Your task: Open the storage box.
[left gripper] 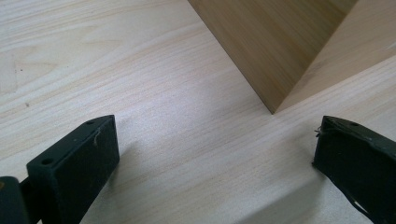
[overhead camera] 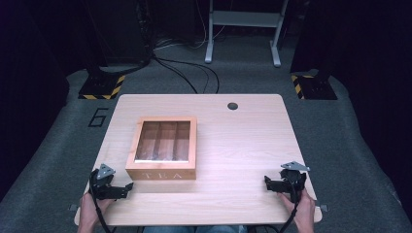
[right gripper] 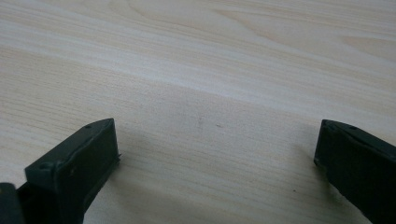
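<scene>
near edge: my left gripper (overhead camera: 127, 187) sits low over the table (overhead camera: 243, 145) at its front left corner, jaws spread wide with nothing between them; in the left gripper view the bare wood runs between the jaws and a bottom corner of the tea box (left gripper: 280, 51) stands just ahead. my right gripper (overhead camera: 266, 181) sits at the front right, jaws likewise wide apart and empty, well apart from the box.

mid-table, left of centre: wooden tea box (overhead camera: 163, 148), lid down, clear window in the lid. through it i see three long compartments side by side; i cannot tell what is in them. front wall reads "TEA".

farther: a dark round hole (overhead camera: 232, 106) near the table's far edge. on the floor (overhead camera: 354, 145) beyond the far left corner, a "6" (overhead camera: 99, 117).
</scene>
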The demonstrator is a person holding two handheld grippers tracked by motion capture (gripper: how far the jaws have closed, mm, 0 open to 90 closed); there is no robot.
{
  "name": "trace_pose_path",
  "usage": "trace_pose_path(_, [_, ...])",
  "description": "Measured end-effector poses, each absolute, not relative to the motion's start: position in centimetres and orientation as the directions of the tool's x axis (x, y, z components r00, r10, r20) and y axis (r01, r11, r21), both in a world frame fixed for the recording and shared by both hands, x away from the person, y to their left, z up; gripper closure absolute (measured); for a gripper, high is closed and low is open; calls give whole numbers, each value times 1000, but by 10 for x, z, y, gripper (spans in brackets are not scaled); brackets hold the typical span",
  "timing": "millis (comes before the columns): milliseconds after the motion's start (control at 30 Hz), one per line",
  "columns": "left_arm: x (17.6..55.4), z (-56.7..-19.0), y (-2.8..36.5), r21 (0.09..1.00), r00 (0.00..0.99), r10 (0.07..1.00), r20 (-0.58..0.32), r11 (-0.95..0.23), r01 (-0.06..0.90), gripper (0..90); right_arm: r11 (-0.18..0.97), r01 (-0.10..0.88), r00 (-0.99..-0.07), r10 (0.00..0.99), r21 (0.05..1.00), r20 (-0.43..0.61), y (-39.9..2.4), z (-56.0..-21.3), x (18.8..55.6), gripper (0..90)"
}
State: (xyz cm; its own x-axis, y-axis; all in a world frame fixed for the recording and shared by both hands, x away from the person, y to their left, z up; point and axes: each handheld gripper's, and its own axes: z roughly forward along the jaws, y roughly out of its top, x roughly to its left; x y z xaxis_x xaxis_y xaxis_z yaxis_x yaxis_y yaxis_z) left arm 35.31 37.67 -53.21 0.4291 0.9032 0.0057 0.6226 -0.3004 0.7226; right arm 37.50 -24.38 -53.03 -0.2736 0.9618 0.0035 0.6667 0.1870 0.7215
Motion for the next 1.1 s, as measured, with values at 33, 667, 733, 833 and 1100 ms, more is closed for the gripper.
trace_pose_path(33, [353,-532,377,718,435,900,10,-310,624,0,183,670,-266,964,720,3,-243,-530,375,0])
trace_pose_path(667, [347,-501,370,800,495,866,-72,-246,547,2,161,673,-240,971,722,8,-241,-530,374,0])
trace_pose_path(733, [348,-501,369,809,497,864,-74,-240,536,13,161,673,-240,971,722,8,-241,-530,374,0])
trace_pose_path(833, [348,-499,367,821,509,857,-85,-229,522,88,161,673,-240,971,722,8,-241,-530,374,0])
trace_pose_path(1100, [351,-494,365,832,521,848,-94,-220,509,175,161,673,-240,971,722,8,-241,-530,374,0])
